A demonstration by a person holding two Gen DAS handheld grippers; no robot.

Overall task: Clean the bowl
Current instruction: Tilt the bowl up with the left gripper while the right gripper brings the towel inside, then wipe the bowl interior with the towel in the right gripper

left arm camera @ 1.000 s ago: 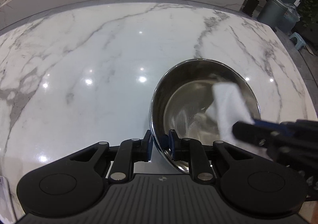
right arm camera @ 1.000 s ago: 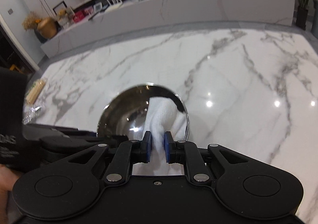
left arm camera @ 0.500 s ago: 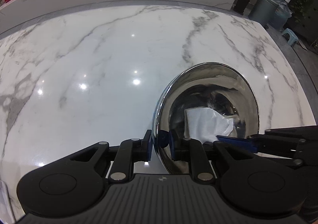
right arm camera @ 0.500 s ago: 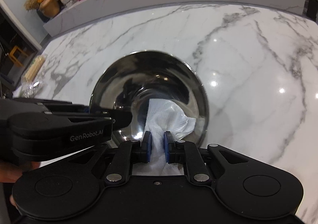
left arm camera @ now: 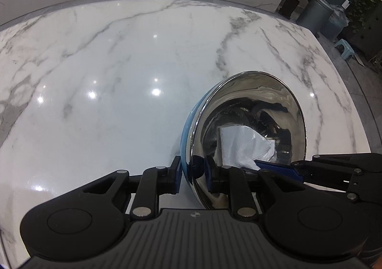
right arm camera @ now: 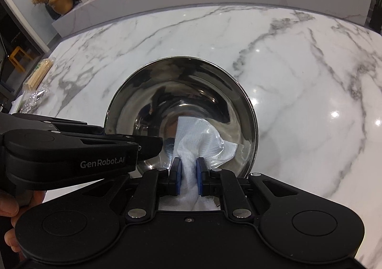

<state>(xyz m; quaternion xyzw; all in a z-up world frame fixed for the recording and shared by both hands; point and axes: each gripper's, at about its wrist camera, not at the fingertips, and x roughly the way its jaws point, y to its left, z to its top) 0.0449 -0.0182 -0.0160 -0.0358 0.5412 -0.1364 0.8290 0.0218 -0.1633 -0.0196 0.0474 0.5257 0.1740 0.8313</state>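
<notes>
Two views, left wrist first. Left gripper [left arm camera: 192,171] clamped on the near rim of the steel bowl [left arm camera: 250,106]: one blue pad outside the wall, the other inside, jaws drawn in tight against the metal between them. Bowl tipped up on edge, mouth turned rightward of the jaws, a band of blue showing along its outer wall. Resting above the marble table [left arm camera: 119,78], which spreads ahead and to the left of the jaws. Inside the bowl, just ahead and right of the inner pad, a crumpled white paper towel [left arm camera: 243,147] pressed against the lower wall. Right gripper [left arm camera: 274,166] reaching in from the right, blue fingertip touching the towel's near edge.

Right wrist view next. Right gripper [right arm camera: 188,173] closed on the paper towel [right arm camera: 203,140], both blue pads pinching a bunched neck of it, the loose part fanning forward past the tips. Bowl [right arm camera: 181,92] straight ahead of the jaws, open mouth facing the camera, towel lying on its lower inner wall. Left gripper [right arm camera: 152,147] coming in from the left of the jaws, tip at the bowl's near-left rim; grip itself hidden from this side. Fingers of a hand [right arm camera: 9,207] at the far left edge. Marble table [right arm camera: 310,78] beyond and to the right.
</notes>
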